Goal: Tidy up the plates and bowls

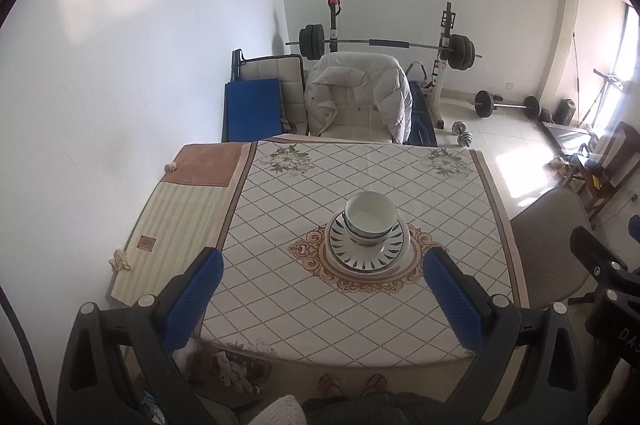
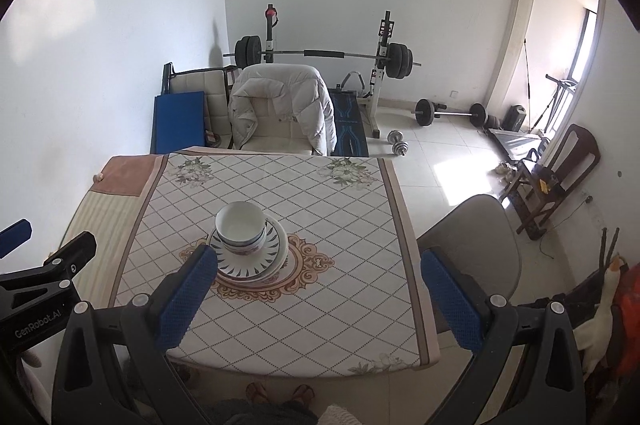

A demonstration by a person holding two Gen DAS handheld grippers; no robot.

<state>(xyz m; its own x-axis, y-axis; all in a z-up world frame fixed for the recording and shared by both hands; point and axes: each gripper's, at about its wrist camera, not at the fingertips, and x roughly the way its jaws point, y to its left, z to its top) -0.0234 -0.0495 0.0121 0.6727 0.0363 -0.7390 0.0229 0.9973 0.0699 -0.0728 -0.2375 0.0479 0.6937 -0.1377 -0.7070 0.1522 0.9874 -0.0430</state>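
Left wrist view: my left gripper [image 1: 320, 301] stands wide, nothing between the pads. The bowls [image 1: 369, 221] sit nested on the stacked plates [image 1: 368, 253] at the centre of the table [image 1: 280, 305].

Right wrist view: my right gripper [image 2: 320, 301] is likewise spread and empty, clear of the stack. Stacking appears complete; next I judge only a withdrawal is needed.
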